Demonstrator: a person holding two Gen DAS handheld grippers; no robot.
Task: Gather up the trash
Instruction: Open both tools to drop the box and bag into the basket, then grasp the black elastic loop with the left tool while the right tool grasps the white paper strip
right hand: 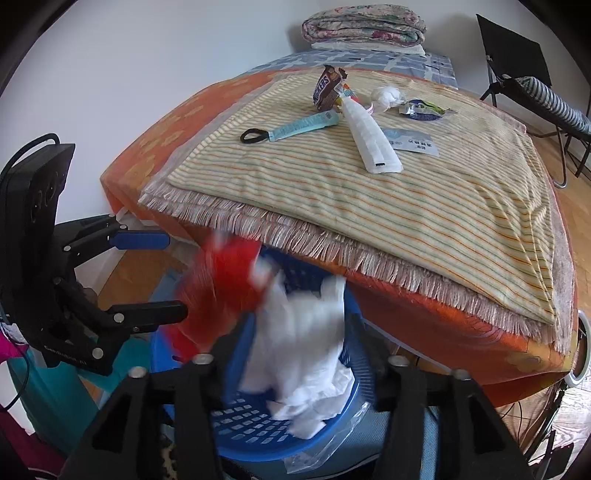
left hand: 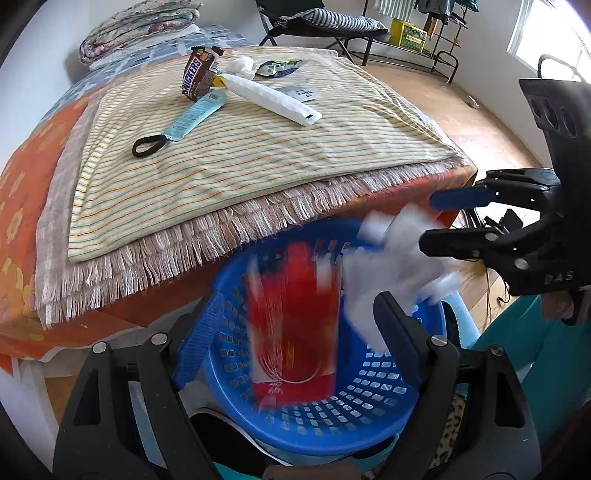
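A blue perforated basket [left hand: 388, 417] [right hand: 251, 435] stands below the bed's edge. A blurred red wrapper [left hand: 295, 325] [right hand: 218, 291] is in the air over it, between the open fingers of my left gripper [left hand: 291, 339] [right hand: 170, 273]. A blurred white crumpled paper [left hand: 391, 258] [right hand: 306, 350] is in the air over the basket, between the open fingers of my right gripper [right hand: 299, 354] [left hand: 428, 218]. On the striped cloth lie a Snickers wrapper [left hand: 197, 75] [right hand: 325, 90], a long white packet [left hand: 273, 98] [right hand: 373, 142], a teal packet [left hand: 195, 116], and a white wad [left hand: 242, 66].
A black hair band [left hand: 147, 146] [right hand: 253, 136], a foil wrapper [right hand: 421, 109] and a blue-white card [right hand: 410, 144] also lie on the cloth. A folded quilt [right hand: 365, 26] sits at the bed's far end. A folding chair [right hand: 524, 74] stands on the wood floor.
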